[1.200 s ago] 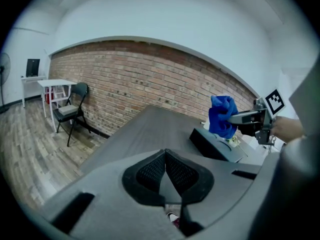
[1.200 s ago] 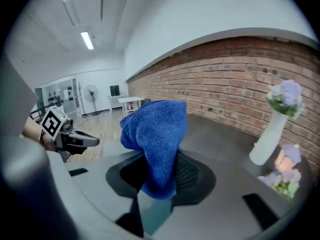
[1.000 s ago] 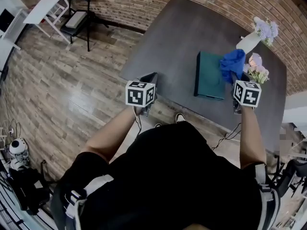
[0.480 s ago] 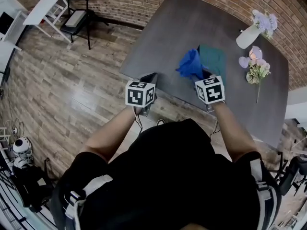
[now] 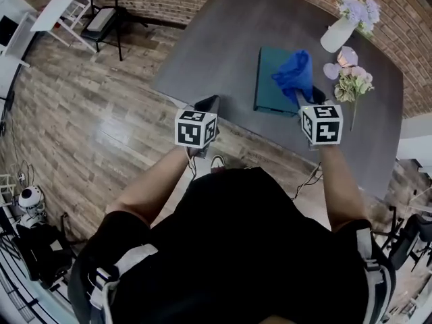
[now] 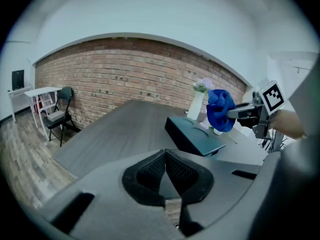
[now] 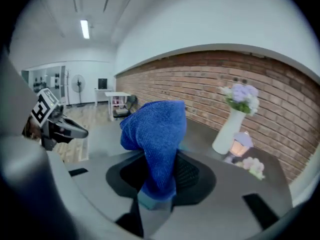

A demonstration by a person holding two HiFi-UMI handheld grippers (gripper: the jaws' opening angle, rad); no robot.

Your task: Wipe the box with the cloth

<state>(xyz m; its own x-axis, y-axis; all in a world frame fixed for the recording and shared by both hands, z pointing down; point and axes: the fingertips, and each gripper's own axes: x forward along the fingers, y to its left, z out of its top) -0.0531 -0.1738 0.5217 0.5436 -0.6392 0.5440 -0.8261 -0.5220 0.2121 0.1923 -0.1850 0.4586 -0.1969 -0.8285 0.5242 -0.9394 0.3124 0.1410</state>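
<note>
A flat teal box (image 5: 273, 85) lies on the dark table (image 5: 216, 42); the left gripper view shows the box (image 6: 192, 134) a little ahead and to the right. My right gripper (image 5: 303, 96) is shut on a blue cloth (image 5: 293, 73), which bunches over the box's right part. Whether the cloth touches the lid I cannot tell. In the right gripper view the cloth (image 7: 155, 134) rises from between the jaws of the right gripper (image 7: 159, 180) and hides the box. My left gripper (image 5: 207, 104) is shut on nothing at the table's near edge, left of the box, its jaws pressed together (image 6: 165, 165).
A white vase of purple flowers (image 5: 337, 34) stands at the table's far right, with a small lantern and loose flowers (image 5: 348, 84) right of the box. A black chair (image 5: 101, 17) and a white side table (image 5: 57, 9) stand on the wooden floor at the left.
My right gripper carried the cloth left across the box, then back to the box's right part. The left gripper stayed at the table's near edge.
</note>
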